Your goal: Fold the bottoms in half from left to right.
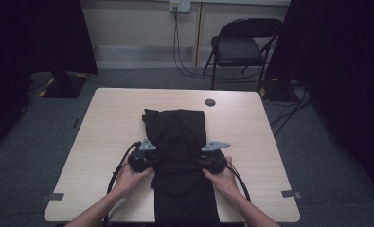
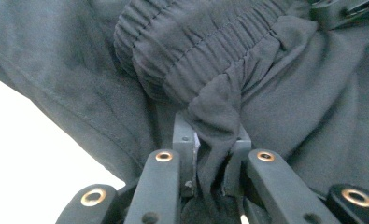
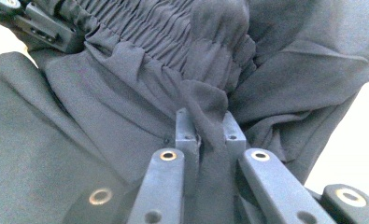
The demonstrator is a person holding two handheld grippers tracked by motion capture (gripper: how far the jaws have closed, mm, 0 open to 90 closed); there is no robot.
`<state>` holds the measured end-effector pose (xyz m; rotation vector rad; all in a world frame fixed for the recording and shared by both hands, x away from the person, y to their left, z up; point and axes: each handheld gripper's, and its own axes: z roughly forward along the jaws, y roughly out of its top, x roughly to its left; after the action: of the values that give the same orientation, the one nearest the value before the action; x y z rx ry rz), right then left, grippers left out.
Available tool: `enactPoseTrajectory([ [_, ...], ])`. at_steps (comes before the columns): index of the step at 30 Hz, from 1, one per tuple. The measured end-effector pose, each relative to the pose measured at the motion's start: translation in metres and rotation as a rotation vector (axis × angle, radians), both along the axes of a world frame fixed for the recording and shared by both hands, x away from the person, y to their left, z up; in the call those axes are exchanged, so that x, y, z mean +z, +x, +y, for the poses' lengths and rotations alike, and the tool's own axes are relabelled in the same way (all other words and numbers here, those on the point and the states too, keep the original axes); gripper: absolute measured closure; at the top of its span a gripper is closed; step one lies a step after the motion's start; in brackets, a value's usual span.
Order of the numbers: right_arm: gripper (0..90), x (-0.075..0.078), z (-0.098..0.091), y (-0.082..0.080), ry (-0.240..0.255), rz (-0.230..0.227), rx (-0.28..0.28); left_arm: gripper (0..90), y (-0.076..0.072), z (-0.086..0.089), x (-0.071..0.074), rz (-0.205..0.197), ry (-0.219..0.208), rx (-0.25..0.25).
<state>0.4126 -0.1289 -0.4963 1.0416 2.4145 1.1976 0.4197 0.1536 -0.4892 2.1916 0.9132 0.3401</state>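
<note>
Forearms enter the high view from six o'clock, each hand wrapped around a gripper handle. The left gripper sits at about seven o'clock of the table centre and the right gripper at about five o'clock, one on each side edge of a pair of black trousers laid lengthwise down the middle of the table.

In the left gripper view the jaws are clenched on a pinch of the dark fabric, which bunches up between them just below the gathered elastic waistband. The right gripper view shows the same thing mirrored: its jaws are closed on a fold of cloth just under the waistband, and the other gripper's body shows at eleven o'clock.

Judging from this, the two grips are taken symmetrically at the waistband so the garment can be carried or folded evenly without skewing; a soft, limp cloth like this would sag or twist if held at one side only. The near end of the trousers runs off the table's edge at six o'clock, while the far part lies doubled toward twelve o'clock, with a small corner sticking out at eleven.

Beyond the cloth, a round dark cable port sits at twelve o'clock on the tabletop. Farther off stand a black folding chair at one o'clock and a wall socket with cords hanging down.

No brand, label or writing can be read anywhere.
</note>
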Motion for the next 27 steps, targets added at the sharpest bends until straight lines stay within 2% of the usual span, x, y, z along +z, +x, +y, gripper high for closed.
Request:
enactPoseTrajectory([
  [1, 82.9, -0.001, 0.001, 0.009, 0.007, -0.005, -0.016, 80.2, 0.008, 0.000, -0.001, -0.003, -0.003, 0.015],
  [2, 82.9, -0.002, 0.002, 0.015, 0.009, -0.009, -0.025, 80.2, 0.008, 0.000, -0.001, -0.003, -0.003, 0.015],
  [3, 82.9, -0.002, 0.002, 0.015, 0.009, -0.009, -0.025, 80.2, 0.025, 0.001, -0.003, -0.026, -0.011, 0.039],
  [4, 82.8, -0.004, 0.004, 0.036, 0.032, -0.012, -0.054, 80.2, 0.040, 0.000, -0.006, -0.035, -0.040, 0.071],
  [5, 82.8, -0.004, 0.004, 0.041, 0.036, -0.012, -0.064, 80.2, 0.046, 0.000, -0.007, -0.050, -0.041, 0.077],
  [6, 82.8, -0.005, 0.005, 0.046, 0.039, -0.016, -0.074, 80.2, 0.051, 0.001, -0.010, -0.061, -0.070, 0.090],
  [7, 82.7, -0.005, 0.005, 0.051, 0.039, -0.020, -0.079, 80.2, 0.054, 0.002, -0.012, -0.058, -0.098, 0.101],
  [8, 82.7, -0.005, 0.004, 0.055, 0.049, -0.015, -0.082, 80.1, 0.056, 0.003, -0.012, -0.048, -0.106, 0.097],
  [9, 82.3, -0.005, 0.002, 0.059, 0.064, 0.001, -0.086, 79.8, 0.056, 0.004, -0.011, -0.050, -0.100, 0.085],
  [12, 76.8, -0.003, 0.000, 0.058, 0.065, 0.009, -0.071, 77.9, 0.053, 0.006, -0.007, -0.037, -0.088, 0.072],
  [15, 60.9, 0.004, -0.002, 0.052, 0.041, 0.011, -0.061, 74.5, 0.049, 0.008, -0.001, -0.029, -0.084, 0.060],
  [17, 54.1, 0.010, -0.003, 0.049, 0.047, 0.021, -0.061, 72.4, 0.047, 0.009, 0.004, -0.031, -0.093, 0.061],
  [21, 47.0, 0.022, -0.004, 0.049, 0.059, -0.010, -0.051, 68.2, 0.047, 0.014, 0.013, -0.049, -0.120, 0.062],
  [22, 46.1, 0.023, -0.003, 0.051, 0.050, -0.021, -0.060, 66.5, 0.047, 0.013, 0.013, -0.052, -0.130, 0.067],
  [23, 45.2, 0.022, -0.003, 0.052, 0.047, -0.026, -0.066, 64.4, 0.047, 0.013, 0.013, -0.049, -0.136, 0.067],
  [25, 43.6, 0.016, -0.003, 0.055, 0.046, -0.002, -0.067, 57.9, 0.048, 0.011, 0.010, -0.036, -0.129, 0.063],
  [27, 40.8, 0.006, -0.001, 0.057, 0.026, 0.021, -0.070, 52.2, 0.050, 0.004, 0.002, -0.010, -0.103, 0.051],
])
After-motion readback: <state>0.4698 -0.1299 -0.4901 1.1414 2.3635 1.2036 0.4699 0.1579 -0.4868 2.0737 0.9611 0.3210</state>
